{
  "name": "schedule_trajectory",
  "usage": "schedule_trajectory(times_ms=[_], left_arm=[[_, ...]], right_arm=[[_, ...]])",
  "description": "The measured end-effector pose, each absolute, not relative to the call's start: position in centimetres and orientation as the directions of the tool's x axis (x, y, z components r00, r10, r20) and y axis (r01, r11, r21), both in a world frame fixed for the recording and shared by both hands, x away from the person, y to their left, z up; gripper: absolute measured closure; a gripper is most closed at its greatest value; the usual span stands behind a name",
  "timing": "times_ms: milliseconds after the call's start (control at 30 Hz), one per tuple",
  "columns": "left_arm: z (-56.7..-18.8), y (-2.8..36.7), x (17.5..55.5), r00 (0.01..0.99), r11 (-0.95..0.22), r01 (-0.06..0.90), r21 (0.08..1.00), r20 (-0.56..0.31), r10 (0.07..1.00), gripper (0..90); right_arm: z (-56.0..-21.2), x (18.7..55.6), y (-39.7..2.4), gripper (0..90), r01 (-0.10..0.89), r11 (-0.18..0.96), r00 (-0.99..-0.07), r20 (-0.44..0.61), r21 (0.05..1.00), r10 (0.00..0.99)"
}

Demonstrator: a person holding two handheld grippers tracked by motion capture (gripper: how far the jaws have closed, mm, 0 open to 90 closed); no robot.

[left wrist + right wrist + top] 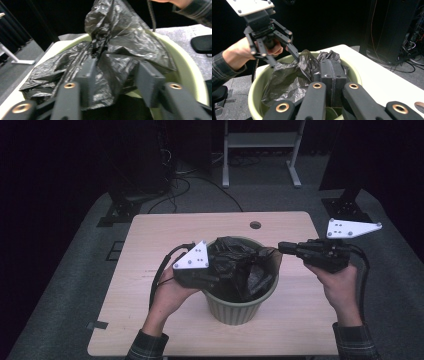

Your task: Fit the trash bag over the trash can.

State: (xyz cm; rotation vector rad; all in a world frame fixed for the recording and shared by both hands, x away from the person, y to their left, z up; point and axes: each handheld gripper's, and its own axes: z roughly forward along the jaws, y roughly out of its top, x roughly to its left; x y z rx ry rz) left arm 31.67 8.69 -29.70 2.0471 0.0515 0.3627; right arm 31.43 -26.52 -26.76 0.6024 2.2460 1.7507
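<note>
A pale green bin [240,312] stands at the middle of the wooden table [150,235], with a crumpled black plastic bag [240,265] inside it. My left gripper [212,280] is at the bin's left rim, jaws open, and a fold of the bag [120,45] lies between them [117,77]. My right gripper [281,248] reaches in over the right rim. Its jaws [332,72] are pressed together on the bag's upper edge [307,62]. Across the bin [255,85], the left gripper [285,58] shows with its fingers spread.
A round hole [255,225] is in the table's far edge. A white desk frame [260,150] stands on the grey carpet behind, with cables [175,185] and black stands [345,207] on either side. A dark cabinet [392,30] is off the table's side.
</note>
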Motion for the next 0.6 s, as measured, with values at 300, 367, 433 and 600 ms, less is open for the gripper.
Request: schedule_trajectory(times_ms=[300, 367, 433, 600], left_arm=[[-28.4, 13.0, 31.5, 0.923, -0.419, -0.099, 0.903, 0.241, 0.301, 89.8], [-27.9, 14.5, 31.4, 0.916, -0.394, -0.094, 0.914, 0.235, 0.326, 89.8], [-27.6, 15.7, 31.2, 0.907, -0.391, -0.091, 0.916, 0.239, 0.348, 89.8], [-27.6, 17.8, 30.7, 0.890, -0.393, -0.079, 0.916, 0.242, 0.387, 89.8]], right_arm=[[-26.8, 30.9, -28.0, 90.0, 0.181, 0.201, -0.877, 0.065, 0.963, 0.477], [-26.8, 30.7, -28.6, 90.0, 0.183, 0.191, -0.872, 0.070, 0.964, 0.484], [-26.8, 30.6, -29.0, 90.0, 0.182, 0.185, -0.869, 0.070, 0.966, 0.490], [-27.2, 30.2, -29.5, 90.0, 0.188, 0.172, -0.868, 0.082, 0.967, 0.490]])
